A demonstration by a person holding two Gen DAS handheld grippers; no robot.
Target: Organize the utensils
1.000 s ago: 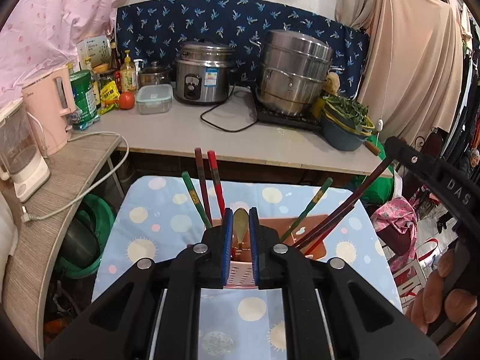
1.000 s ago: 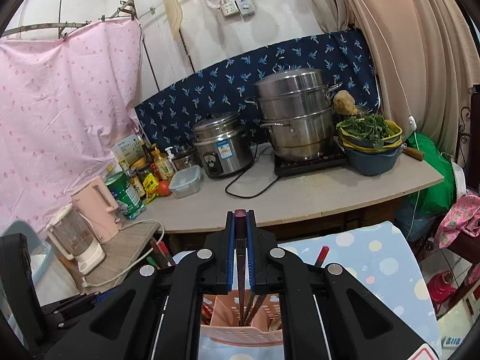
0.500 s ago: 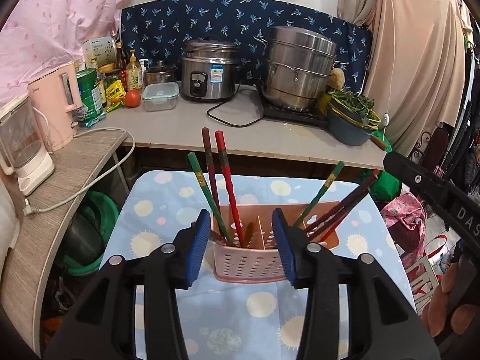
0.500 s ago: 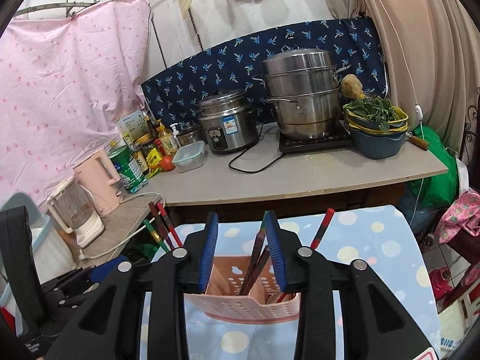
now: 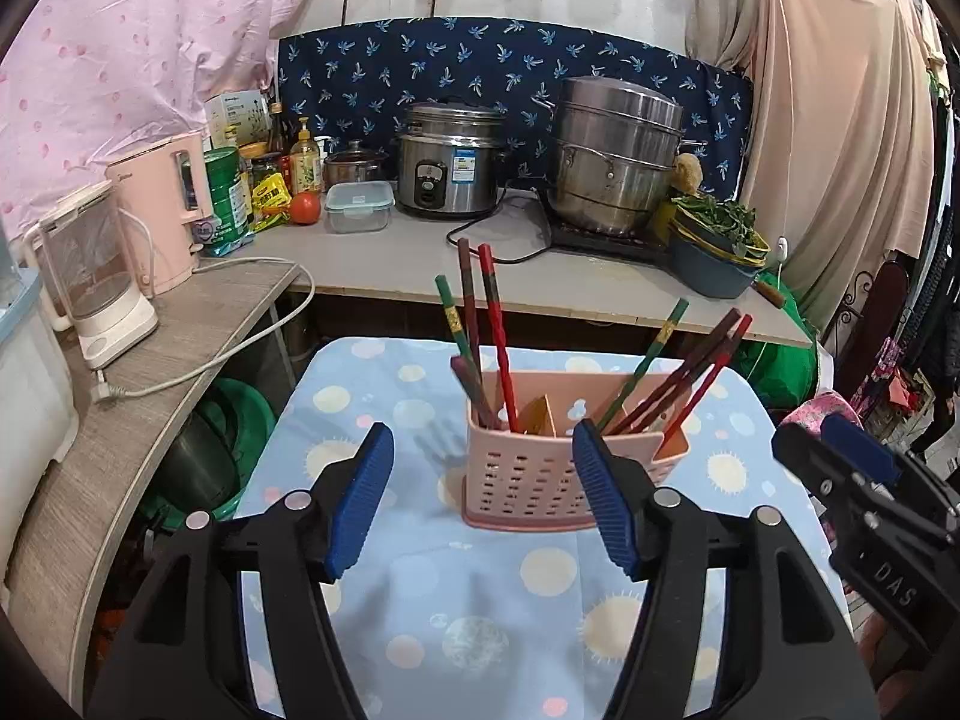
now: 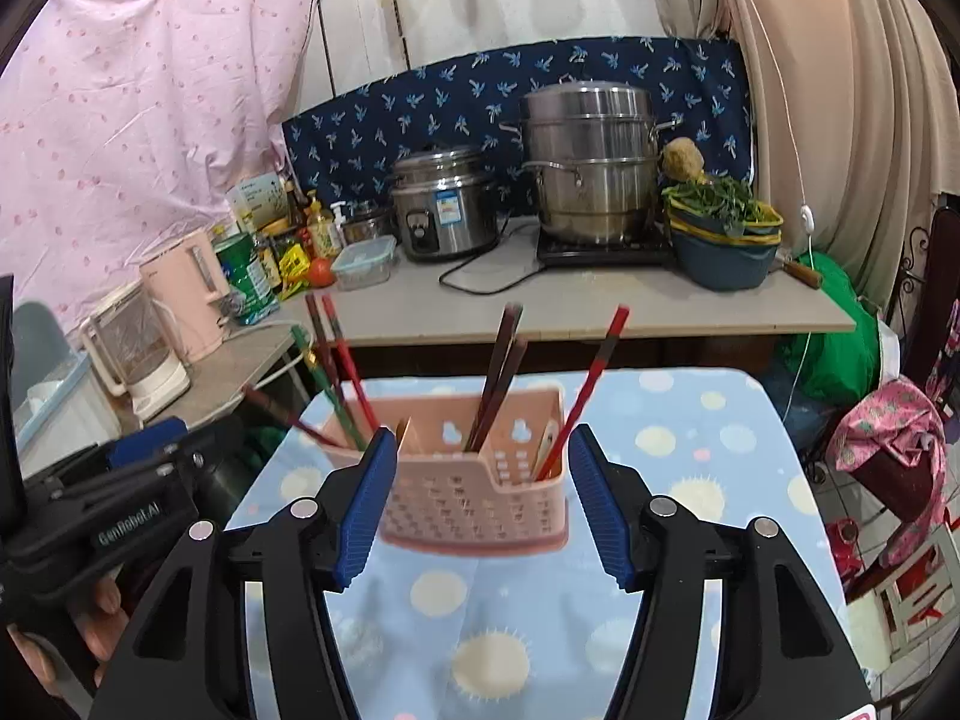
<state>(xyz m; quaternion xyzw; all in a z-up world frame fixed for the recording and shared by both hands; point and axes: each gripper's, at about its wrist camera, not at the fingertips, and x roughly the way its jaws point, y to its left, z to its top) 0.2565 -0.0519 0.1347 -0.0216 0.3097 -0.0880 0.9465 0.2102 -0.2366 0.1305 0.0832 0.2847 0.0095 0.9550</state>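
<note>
A pink perforated utensil caddy (image 5: 540,474) stands on a small table with a blue dotted cloth (image 5: 480,600). It holds several red, brown and green chopsticks (image 5: 495,330) and a wooden spoon (image 5: 534,417) in its compartments. My left gripper (image 5: 483,498) is open and empty, just in front of the caddy. My right gripper (image 6: 483,498) is also open and empty, in front of the caddy (image 6: 474,498) from the other side. The right gripper also shows at the right edge of the left wrist view (image 5: 852,480).
A counter (image 5: 540,282) behind the table carries a rice cooker (image 5: 450,168), a steel steamer pot (image 5: 612,162), a bowl of greens (image 5: 714,246), a food box (image 5: 359,207), bottles, and kettles (image 5: 162,216) on the left shelf. A green basin (image 5: 222,450) sits below.
Both grippers opened and let go of the utensils they held: the spoon and a chopstick now rest in the caddy. Both grippers have drawn back from the caddy.
</note>
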